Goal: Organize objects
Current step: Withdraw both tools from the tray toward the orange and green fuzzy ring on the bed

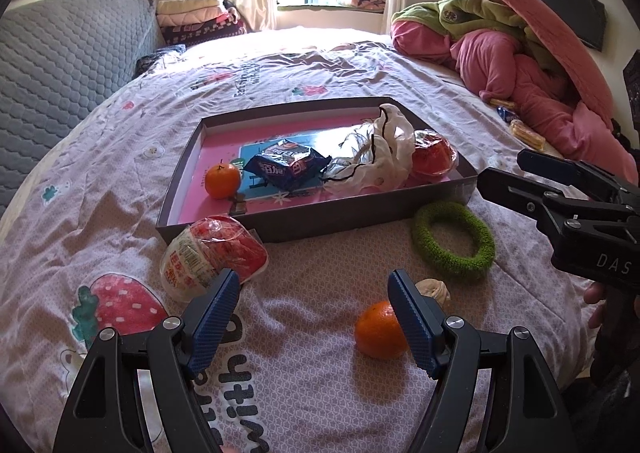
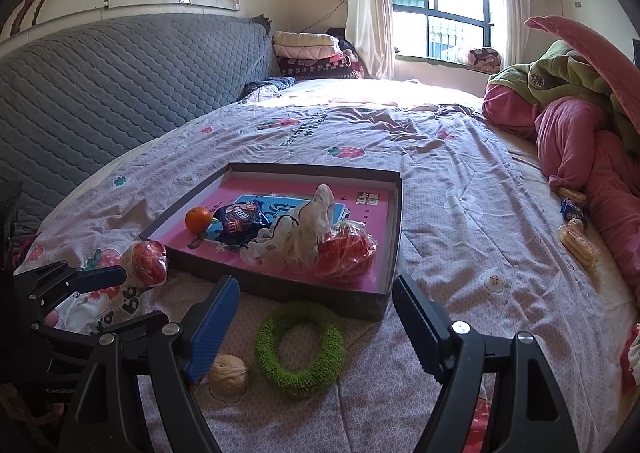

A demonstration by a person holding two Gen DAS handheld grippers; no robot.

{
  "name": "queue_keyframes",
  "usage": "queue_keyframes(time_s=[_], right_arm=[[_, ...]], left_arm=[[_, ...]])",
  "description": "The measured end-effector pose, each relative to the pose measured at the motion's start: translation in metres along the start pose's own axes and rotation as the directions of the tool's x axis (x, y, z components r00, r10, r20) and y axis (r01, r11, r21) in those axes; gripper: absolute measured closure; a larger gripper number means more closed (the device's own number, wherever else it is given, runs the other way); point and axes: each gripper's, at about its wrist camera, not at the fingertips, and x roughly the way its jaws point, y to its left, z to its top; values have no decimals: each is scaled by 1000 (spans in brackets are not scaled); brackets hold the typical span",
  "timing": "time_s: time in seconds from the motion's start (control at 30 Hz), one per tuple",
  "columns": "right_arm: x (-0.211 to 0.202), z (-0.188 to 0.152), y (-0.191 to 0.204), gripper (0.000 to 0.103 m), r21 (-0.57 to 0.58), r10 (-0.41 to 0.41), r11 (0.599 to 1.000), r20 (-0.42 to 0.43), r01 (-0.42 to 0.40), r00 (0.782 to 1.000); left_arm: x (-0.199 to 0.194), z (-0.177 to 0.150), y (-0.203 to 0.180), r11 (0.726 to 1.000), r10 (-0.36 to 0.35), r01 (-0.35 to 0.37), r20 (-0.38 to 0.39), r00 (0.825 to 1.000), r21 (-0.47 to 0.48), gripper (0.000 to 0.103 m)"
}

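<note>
Setting: bed (image 1: 320, 65) with a shallow box (image 1: 248, 227) lying on its quilt.
Box contents: orange (image 1: 222, 181), blue snack packet (image 1: 286, 168), crumpled white bag (image 1: 376, 157) and a red wrapped snack (image 1: 434, 153), all inside the walls.
Loose items: second red wrapped snack (image 1: 212, 257) touching the box's near corner; green ring (image 1: 454, 239) just beside the front wall; second orange (image 1: 378, 331) and walnut (image 2: 228, 375) nearer the cameras.
Left hand-held gripper (image 1: 314, 317): spread wide, empty, above the quilt between the loose snack and orange.
Right hand-held gripper (image 2: 316, 327): spread wide, empty, over the ring.
Step in hand: probably choosing the next loose item.
Next move: likely lowering around the ring or orange, closing, then lifting over the wall.
View differences: the right view alone shows the walnut whole; the left view alone shows the loose orange.
</note>
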Motion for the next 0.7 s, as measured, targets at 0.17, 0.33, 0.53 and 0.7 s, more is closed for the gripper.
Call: queue_keyframes(time_s=[0.17, 0.33, 0.53, 0.7], right_arm=[[5, -5, -4, 25, 21, 9, 1000, -33, -8, 999], [6, -10, -10, 25, 27, 5, 1000, -49, -4, 999], [6, -14, -12, 25, 30, 4, 1000, -61, -2, 998], [8, -16, -13, 25, 34, 8, 999, -79, -5, 997]], left_arm=[[-3, -3, -2, 1000, -11, 11, -6, 1000, 15, 26], [-4, -9, -5, 999, -37, 38, -20, 999, 27, 25], [-3, -14, -10, 998, -52, 53, -33, 998, 42, 26], [-2, -18, -15, 996, -66, 69, -52, 996, 48, 26]])
